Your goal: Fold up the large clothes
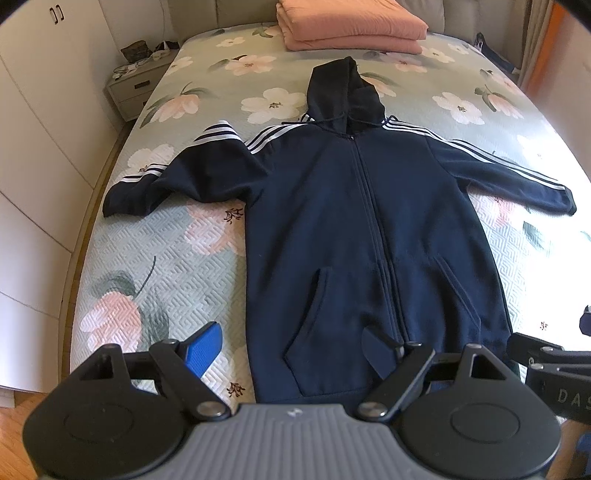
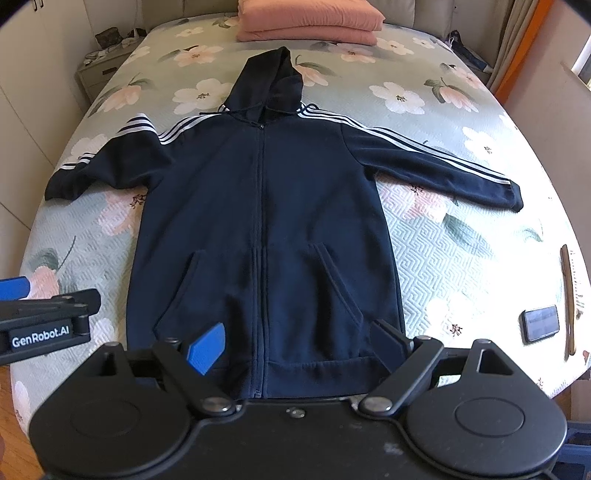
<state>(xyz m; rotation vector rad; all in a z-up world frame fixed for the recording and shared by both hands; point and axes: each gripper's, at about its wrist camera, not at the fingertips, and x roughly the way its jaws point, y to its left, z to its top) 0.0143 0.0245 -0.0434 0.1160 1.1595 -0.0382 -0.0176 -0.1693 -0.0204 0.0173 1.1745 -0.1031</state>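
In the left wrist view, a navy zip-up hoodie [image 1: 369, 221] with white-striped sleeves is seen laid flat, front up and zipped, on a floral quilted bedspread [image 1: 177, 266]. The hood is pointed toward a folded peach blanket [image 1: 351, 26] at the head of the bed, and a bedside cabinet [image 1: 133, 92] is seen at the far left. The sleeve at picture left [image 1: 177, 173] is bent and rumpled, with a stretch of striped cloth doubled over near the shoulder; the other sleeve is stretched out straight. The left gripper [image 1: 295, 349] is held above the hem with its blue-padded fingers [image 1: 205, 350] spread wide apart and nothing between them.

In the right wrist view, the same garment is shown from slightly further right, its hem lying just beyond the right gripper [image 2: 301, 345], whose fingers are likewise set well apart and closed on nothing. Part of the left gripper is visible at the left edge. A smartphone [image 2: 541, 323] and a slim wooden stick [image 2: 569, 299] are seen on the bed's right edge, well apart from the hoodie.

No fold is judged to have been made: the garment is only spread out, and the sleeves, body and hood all remain to be folded.
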